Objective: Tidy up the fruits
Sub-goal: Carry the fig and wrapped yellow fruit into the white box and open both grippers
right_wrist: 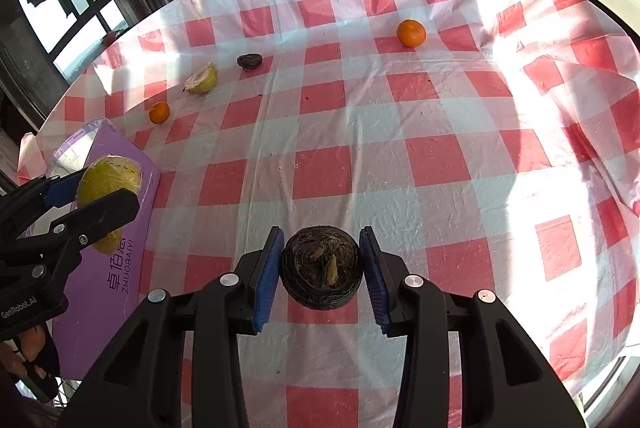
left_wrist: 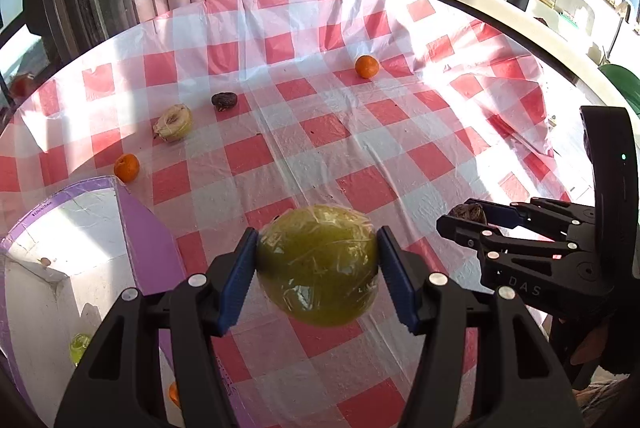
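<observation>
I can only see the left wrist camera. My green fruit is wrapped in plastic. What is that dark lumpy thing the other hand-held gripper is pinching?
Observer: A round, dark brown fruit with a dried stem on top, clamped in the right hand-held gripper.
Operator: Is there writing on the purple box?
Observer: Yes, the purple box has "ZHUOBAIYI" printed on its side.
Operator: Where is my green fruit from over there?
Observer: The green fruit, in the left hand-held gripper, appears in front of the box's near side.
</observation>
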Motion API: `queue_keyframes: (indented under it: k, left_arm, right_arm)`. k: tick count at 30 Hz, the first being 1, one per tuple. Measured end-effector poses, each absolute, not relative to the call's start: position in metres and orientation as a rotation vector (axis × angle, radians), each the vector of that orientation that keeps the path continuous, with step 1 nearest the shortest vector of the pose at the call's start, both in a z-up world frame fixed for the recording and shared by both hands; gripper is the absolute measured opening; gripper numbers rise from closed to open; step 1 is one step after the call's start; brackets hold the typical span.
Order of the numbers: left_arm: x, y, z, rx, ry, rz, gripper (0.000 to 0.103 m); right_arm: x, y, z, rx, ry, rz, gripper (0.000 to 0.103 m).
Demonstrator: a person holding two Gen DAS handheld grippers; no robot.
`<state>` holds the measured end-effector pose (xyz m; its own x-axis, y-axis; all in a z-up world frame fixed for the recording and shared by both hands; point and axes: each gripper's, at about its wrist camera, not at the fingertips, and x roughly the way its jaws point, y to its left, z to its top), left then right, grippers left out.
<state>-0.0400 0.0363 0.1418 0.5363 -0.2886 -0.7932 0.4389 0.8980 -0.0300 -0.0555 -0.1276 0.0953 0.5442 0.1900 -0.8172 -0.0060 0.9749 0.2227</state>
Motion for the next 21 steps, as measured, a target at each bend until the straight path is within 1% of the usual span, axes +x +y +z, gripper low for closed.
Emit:
queue_keyframes:
  k: [11,16,21]
  left_arm:
    - [-0.044,0.106,0.16,0.134,0.847,-0.382,0.06]
    - [-0.05,0.138,0.162,0.138,0.836,-0.364,0.06]
    - [-0.052,0.172,0.164,0.135,0.829,-0.347,0.06]
  right_arm:
    - [-0.056,-0.062,0.121,0.126,0.939,0.194,0.039]
    - [-0.057,-0.042,0.13,0.142,0.915,0.199,0.039]
    - [-0.058,-0.015,0.152,0.156,0.855,0.229,0.039]
